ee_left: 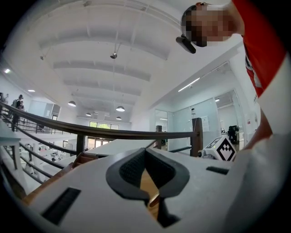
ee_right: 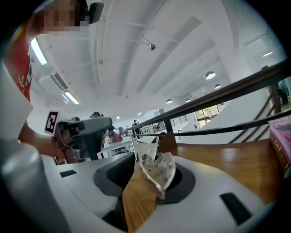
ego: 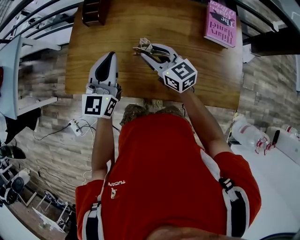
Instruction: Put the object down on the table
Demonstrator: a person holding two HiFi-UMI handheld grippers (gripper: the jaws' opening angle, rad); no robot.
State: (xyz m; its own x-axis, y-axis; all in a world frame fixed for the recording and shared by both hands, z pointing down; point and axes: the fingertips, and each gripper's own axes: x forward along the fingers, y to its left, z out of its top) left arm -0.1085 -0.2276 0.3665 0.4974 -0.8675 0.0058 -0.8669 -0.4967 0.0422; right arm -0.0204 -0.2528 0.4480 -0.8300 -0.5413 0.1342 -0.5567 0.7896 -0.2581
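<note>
The left gripper (ee_left: pixel 145 151) has its jaws together. A dark railing (ee_left: pixel 113 133) runs beyond them, a marker cube (ee_left: pixel 225 149) to their right.

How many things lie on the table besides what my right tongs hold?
2: a pink book at the far right corner; a dark wooden object at the far edge, left of centre. Others may hide under the right gripper, which holds a crumpled clear piece.

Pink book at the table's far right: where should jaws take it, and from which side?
The pink book lies flat, cover up, by the table's right edge. Only its thin edges offer a grip: probably take the long left edge, coming in low from the table's middle, jaws one above the other. The right gripper is shut on a crumpled wrapper.
</note>
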